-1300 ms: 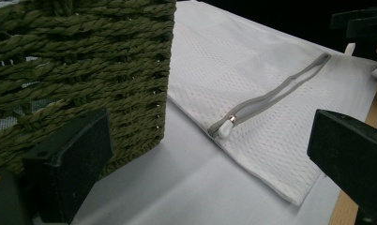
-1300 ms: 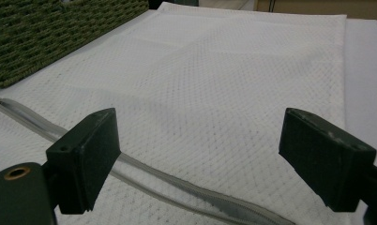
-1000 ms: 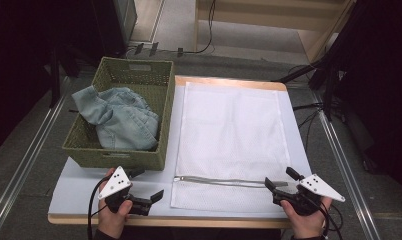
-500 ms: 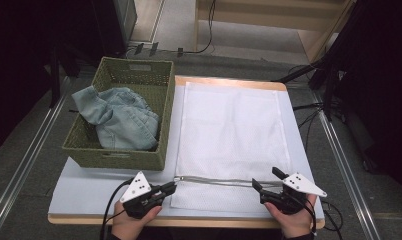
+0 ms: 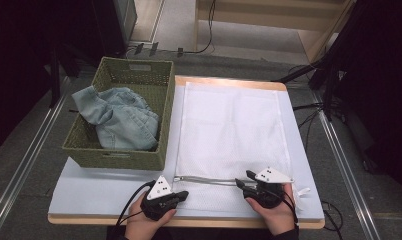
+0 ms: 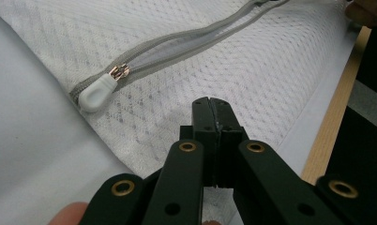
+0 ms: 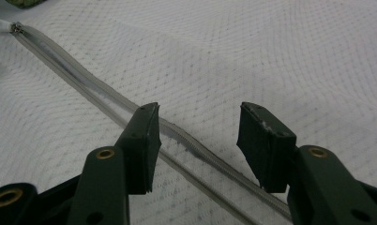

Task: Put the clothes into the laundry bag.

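Observation:
A white mesh laundry bag point(image 5: 229, 125) lies flat on the table, its grey zipper point(image 5: 209, 180) running along the near edge. The zipper's white pull point(image 6: 96, 89) sits at the left end. My left gripper point(image 5: 183, 194) rests over the bag's near left corner, just short of the pull. Its jaws point(image 6: 214, 104) are shut, and I cannot tell whether any mesh is caught between them. My right gripper point(image 5: 244, 181) is low over the zipper's right part. Its jaws point(image 7: 198, 112) have just been closing and stand half apart astride the zipper point(image 7: 83, 86), pads clear of it.
A green woven basket point(image 5: 114, 159) stands at the left of the table with a light blue denim garment point(image 5: 121, 120) piled in it. The table's pale top point(image 5: 99, 187) ends in a wooden front edge point(image 5: 189, 221) just under the hands. Cables and dark stands crowd the floor around.
Both hands have slid inward along the near edge toward the zipper. The left gripper's jaws went from wide apart to shut. The right gripper's jaws have narrowed over the zipper.

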A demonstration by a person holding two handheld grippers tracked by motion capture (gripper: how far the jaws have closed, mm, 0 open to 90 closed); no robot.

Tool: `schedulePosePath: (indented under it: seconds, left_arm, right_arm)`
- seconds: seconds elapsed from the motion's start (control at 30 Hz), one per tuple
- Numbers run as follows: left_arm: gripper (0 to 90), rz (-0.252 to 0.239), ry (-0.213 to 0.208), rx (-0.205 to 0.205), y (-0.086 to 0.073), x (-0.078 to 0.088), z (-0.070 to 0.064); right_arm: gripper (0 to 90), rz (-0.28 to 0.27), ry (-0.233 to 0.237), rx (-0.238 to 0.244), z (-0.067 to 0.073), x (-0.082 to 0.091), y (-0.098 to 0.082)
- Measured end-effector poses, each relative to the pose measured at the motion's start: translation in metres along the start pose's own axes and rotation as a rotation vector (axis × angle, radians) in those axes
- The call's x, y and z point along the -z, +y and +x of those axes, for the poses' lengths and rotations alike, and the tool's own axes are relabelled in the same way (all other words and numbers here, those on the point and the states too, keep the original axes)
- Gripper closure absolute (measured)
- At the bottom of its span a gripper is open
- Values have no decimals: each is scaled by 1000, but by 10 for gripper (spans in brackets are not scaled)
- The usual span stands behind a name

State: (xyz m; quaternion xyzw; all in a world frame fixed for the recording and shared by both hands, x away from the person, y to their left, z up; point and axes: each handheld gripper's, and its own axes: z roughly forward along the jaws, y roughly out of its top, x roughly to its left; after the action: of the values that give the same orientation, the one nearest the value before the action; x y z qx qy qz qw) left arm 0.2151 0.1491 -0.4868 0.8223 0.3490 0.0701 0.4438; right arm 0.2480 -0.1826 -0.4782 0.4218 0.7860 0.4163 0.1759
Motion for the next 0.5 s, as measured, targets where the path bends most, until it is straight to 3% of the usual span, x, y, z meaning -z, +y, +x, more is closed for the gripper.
schedulePosePath:
  seconds: [0.17,0.27,0.3,0.33,0.37,0.4,0.5]
  left_arm:
    - [900,2,-6,2,0,0,1]
    - [900,0,-12,5,-1,0,2]
    - [900,-1,-12,5,-1,0,2]
    - [900,-2,-12,4,-1,0,2]
    - [900,-1,-11,4,-1,0,2]
    - [900,-1,-11,2,-1,0,2]
    - [900,-6,-13,2,-1,0,2]
  right_arm:
    - [606,40,9,35,3,-8,6]
    - [655,83,40,48,6,-14,8]
    - [718,107,14,80,8,-16,8]
    - [718,107,14,80,8,-16,8]
    - [764,111,10,83,8,-16,8]
    - [900,134,17,93,6,-15,11]
    - [900,152,28,101,4,-14,17]
